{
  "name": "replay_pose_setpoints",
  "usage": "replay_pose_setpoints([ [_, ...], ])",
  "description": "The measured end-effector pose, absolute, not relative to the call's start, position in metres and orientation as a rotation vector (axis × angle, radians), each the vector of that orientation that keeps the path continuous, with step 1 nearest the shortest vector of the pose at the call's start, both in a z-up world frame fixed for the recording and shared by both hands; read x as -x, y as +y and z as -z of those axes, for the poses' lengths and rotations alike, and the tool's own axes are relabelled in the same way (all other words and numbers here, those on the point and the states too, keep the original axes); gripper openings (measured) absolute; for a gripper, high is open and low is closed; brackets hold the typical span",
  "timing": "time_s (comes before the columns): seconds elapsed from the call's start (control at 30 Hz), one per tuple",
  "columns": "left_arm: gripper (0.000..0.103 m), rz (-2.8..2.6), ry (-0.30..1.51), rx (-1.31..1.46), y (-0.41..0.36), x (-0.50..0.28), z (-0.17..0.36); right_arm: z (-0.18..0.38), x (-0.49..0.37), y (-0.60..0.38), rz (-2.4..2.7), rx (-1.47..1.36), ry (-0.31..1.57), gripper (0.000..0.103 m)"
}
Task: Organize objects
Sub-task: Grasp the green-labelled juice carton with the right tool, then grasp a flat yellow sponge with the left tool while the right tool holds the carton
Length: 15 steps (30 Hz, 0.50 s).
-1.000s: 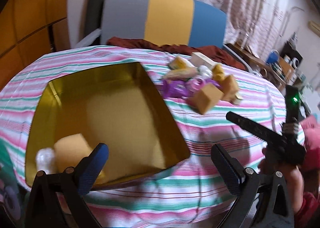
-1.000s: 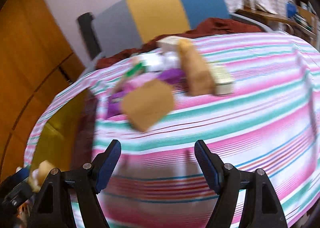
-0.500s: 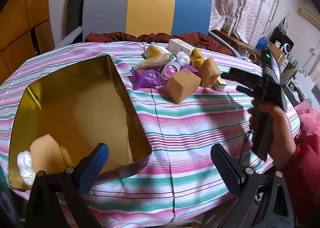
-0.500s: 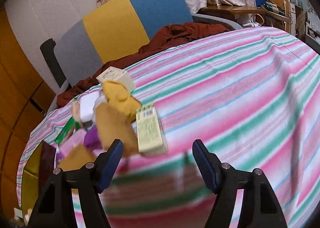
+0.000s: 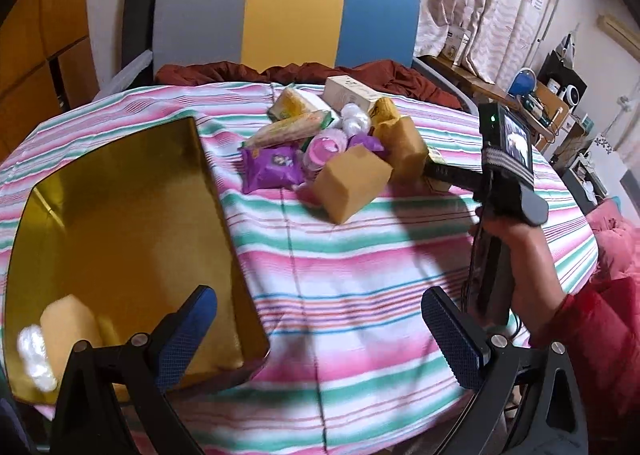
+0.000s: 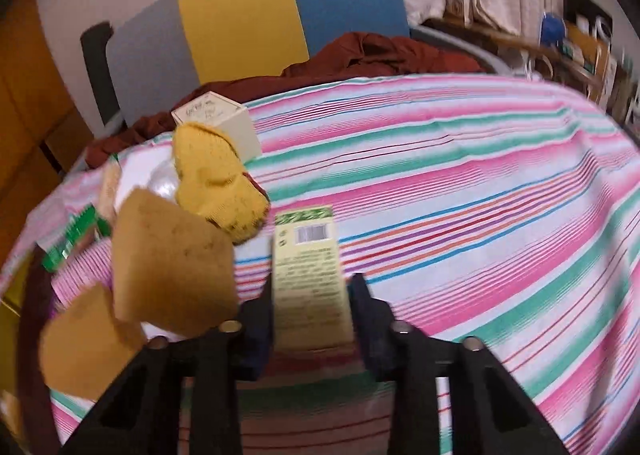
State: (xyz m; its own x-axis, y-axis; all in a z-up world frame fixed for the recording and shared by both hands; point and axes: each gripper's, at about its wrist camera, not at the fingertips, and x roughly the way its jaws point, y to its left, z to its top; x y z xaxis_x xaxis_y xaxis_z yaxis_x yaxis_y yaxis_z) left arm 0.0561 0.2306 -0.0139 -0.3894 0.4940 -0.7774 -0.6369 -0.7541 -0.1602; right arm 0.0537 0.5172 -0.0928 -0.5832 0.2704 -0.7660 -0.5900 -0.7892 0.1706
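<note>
right gripper (image 6: 312, 307) fingers, wide a moment ago, now clamp the pale green printed carton (image 6: 310, 275), ready for the gold tin (image 5: 120, 223); left gripper (image 5: 320, 331) wide.

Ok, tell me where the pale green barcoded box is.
Right wrist view: the pale green barcoded box lies on the striped tablecloth, clamped between the right tongs, just right of the tan sponge block.

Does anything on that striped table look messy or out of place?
Yes: the sponges, packets and boxes lie jumbled in a loose pile on the table, while the gold tray beside them is nearly bare.
</note>
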Motion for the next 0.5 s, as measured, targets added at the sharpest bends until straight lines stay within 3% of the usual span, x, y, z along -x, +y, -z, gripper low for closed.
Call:
replay_pose_setpoints([
  [0.5,0.103,-2.157,0.340,1.155,0.304,-0.010,0.029,0.095,-0.096,0.510,-2.341,0.901,0.641,0.030],
])
